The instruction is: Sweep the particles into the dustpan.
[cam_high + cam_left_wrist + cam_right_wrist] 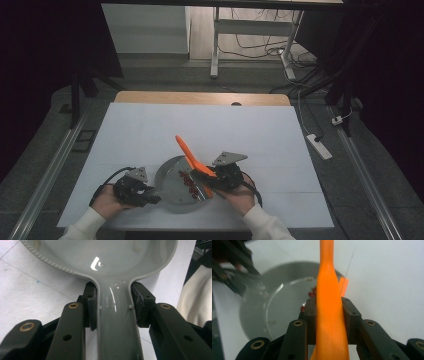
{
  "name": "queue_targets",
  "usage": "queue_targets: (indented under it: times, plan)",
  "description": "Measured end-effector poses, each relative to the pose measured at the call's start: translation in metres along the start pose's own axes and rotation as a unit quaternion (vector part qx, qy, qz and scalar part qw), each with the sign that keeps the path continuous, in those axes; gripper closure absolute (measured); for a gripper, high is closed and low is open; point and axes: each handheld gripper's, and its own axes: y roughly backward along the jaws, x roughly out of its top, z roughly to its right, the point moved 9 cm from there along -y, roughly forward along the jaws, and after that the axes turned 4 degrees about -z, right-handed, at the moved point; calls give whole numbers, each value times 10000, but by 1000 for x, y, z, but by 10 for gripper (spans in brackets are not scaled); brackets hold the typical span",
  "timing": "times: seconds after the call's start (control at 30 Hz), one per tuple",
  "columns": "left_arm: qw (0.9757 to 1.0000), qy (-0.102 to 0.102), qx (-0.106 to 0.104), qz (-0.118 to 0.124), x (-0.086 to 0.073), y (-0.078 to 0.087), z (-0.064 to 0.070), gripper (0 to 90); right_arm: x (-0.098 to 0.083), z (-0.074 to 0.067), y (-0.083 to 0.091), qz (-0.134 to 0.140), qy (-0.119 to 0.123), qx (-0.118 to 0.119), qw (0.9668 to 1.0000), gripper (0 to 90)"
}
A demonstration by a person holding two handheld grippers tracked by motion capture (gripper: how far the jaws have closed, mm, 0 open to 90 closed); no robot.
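1. Take the grey pan [175, 186] as your reference point; it sits on the white table cover [150, 130], near the edge closest to you.
2. Your left gripper [150, 199] is at the pan's left side. Its jaws are closed tight on the pan handle [117, 322], and both pads [90, 307] press against the handle's edges just behind the bowl.
3. Your right gripper [212, 184] is at the pan's right side. Its jaws are clamped on the orange spatula [192, 162], with the pads [310, 315] pressed against both edges of the flat orange body.
4. The spatula crosses the pan's right rim. Its narrow handle end points up and away from you, past the pan's far rim.
5. Small red pieces [189, 182] lie inside the pan, on its right half, just beside the spatula.
6. Both hands [107, 202] rest at the near edge of the table, either side of the pan.
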Motion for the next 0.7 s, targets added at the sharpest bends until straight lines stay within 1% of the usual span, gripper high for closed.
queue_targets:
  times: [0.07,0.1,0.17,0.23,0.33,0.47,0.57,0.7]
  plan:
    - [10000,1,-3,3,0,0,0,611,2,9,5,68,10,-227,9997,704]
    - [10000,2,2,1,0,0,0,611,1,14,8,74,-47,-285,9996,704]
    - [10000,-14,37,-7,0,0,-1,611,-2,24,11,55,-137,-415,9990,704]
    - [10000,-5,23,0,0,0,0,611,-5,32,14,0,-123,-588,9982,704]
    - [10000,-14,9,3,0,1,0,611,-9,39,18,-72,-146,-701,9974,704]
    - [10000,-19,-9,5,-1,1,2,610,-21,42,22,-201,-178,-765,9967,704]
    - [10000,-41,-15,-23,-2,2,6,610,-30,39,24,-296,-263,-771,9962,703]
    - [9999,-88,-42,-53,-4,3,13,610,-40,33,28,-430,-164,-808,9957,703]
